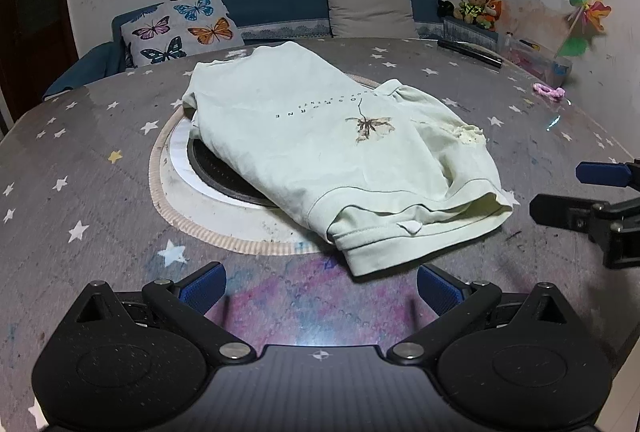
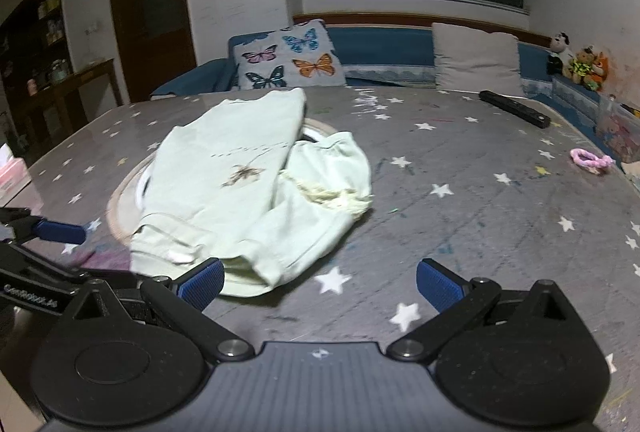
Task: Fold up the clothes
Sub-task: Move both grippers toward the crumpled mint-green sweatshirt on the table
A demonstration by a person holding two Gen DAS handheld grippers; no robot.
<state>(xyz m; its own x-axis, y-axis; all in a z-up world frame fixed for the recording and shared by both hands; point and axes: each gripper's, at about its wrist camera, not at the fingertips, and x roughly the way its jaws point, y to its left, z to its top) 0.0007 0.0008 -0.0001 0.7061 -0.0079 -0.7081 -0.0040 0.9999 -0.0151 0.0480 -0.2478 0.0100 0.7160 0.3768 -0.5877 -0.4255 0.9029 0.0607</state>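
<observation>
The pale green shirt [image 1: 320, 148] lies roughly bunched, seemingly half-folded, on the desk [image 1: 80, 168], both tongs [image 1: 322, 286] [image 2: 320, 282] wide and empty, so most folding remains.

- the surface [image 1: 80, 160] is round-edged and covered with a grey cloth printed with white stars (a few pale yellow and blue ones too), with a pink-purple smudged patch at its near edge.
- a round inset [image 1: 224, 184] sits in its middle: a dark disc inside a white ring with a beige ribbed border.
- a pale green garment [image 1: 304, 152] lies crumpled over that inset, partly covering it, with a leaf print and a line of small letters on top.
- a black bar-shaped object [image 2: 516, 109] lies well apart from the garment, toward the far right.
- a pink hair tie [image 2: 592, 160] rests near the right edge, beside a clear box [image 2: 618, 136] of small items.
</observation>
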